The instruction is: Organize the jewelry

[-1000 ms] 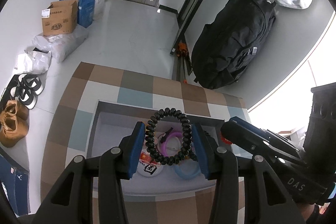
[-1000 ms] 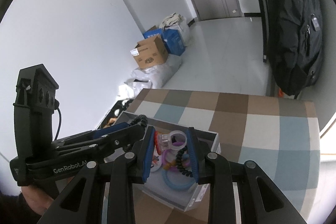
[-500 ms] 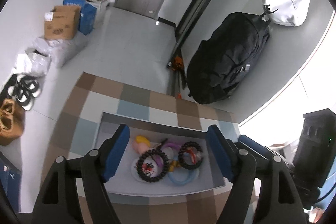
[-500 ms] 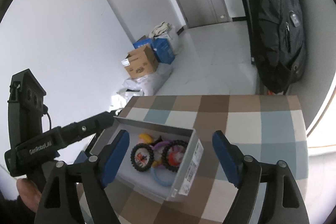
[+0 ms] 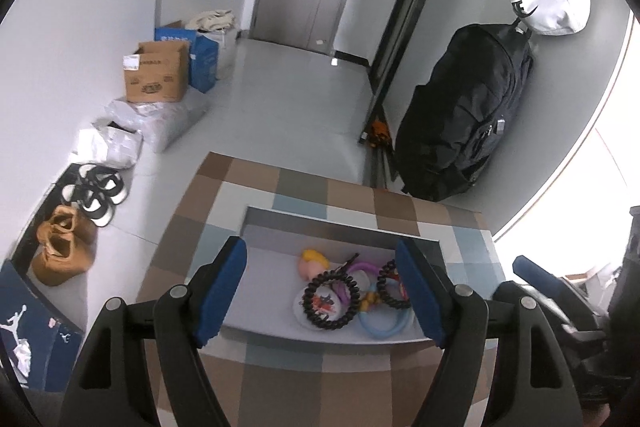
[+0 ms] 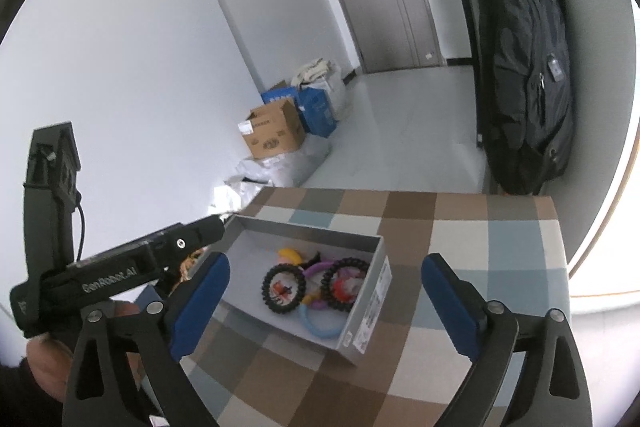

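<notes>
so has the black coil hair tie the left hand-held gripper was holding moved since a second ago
Yes. The black coil hair tie has dropped from between the left hand-held gripper pads into the grey box, lying on the other trinkets. The jaws, which have just been opening, hold nothing.

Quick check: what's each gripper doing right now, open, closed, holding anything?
Left gripper: open, empty, jaws just opened.
Right gripper: open, empty, jaws just opened wider.

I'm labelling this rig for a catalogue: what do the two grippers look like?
Both the left gripper and the right gripper have black forked arms with silver screws and blue pads on the fingers. Seen from the right, the left one has white "GenRobot.AI" lettering, a black camera block and a thin black cable.
</notes>
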